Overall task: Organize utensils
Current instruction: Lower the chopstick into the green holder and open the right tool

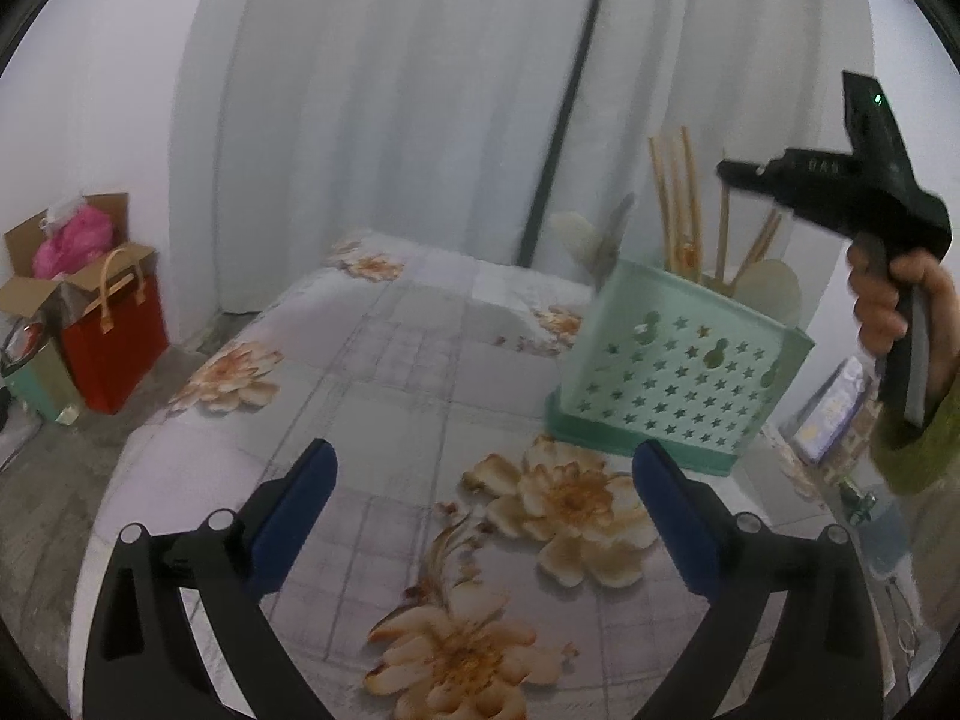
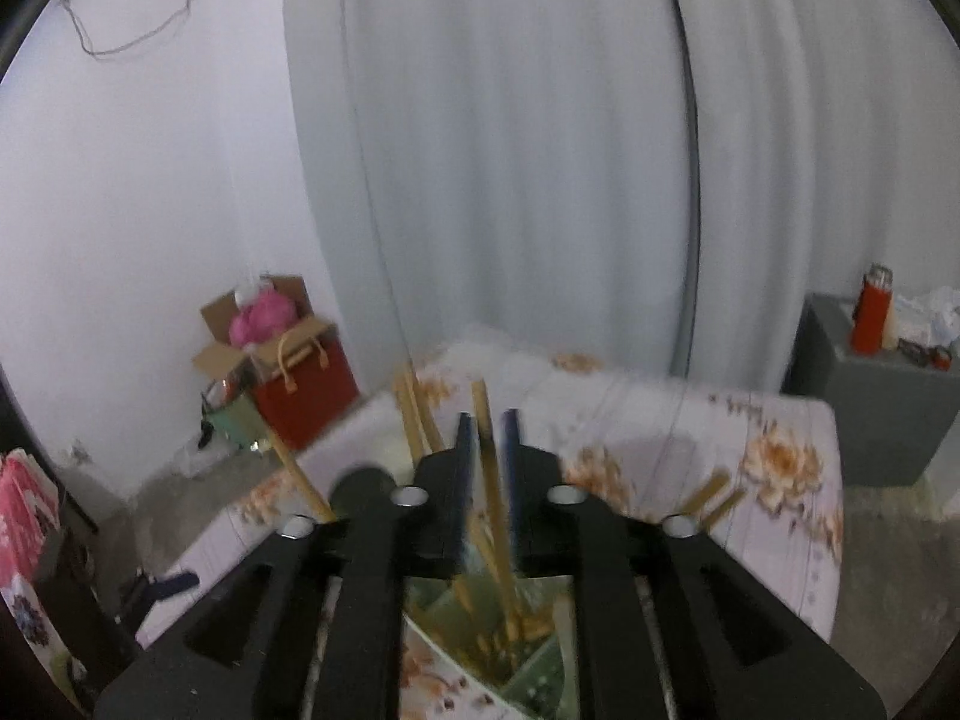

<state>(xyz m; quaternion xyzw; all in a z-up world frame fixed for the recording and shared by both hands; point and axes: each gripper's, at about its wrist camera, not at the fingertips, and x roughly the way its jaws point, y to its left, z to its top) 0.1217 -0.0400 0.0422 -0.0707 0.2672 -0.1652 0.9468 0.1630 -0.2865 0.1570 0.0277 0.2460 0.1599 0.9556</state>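
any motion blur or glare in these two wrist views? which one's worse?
Right wrist view is worse: the chopstick between the right gripper fingers and the floral tablecloth smear. Left wrist view: green utensil holder mildly soft, left gripper sharp. Both dim, flat, no glare, strong fisheye bending.

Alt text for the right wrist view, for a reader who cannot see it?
The right gripper is nearly closed around one chopstick standing in the green holder directly below, with more chopsticks beside it. Beyond lie a floral tablecloth, white curtain and red bag.
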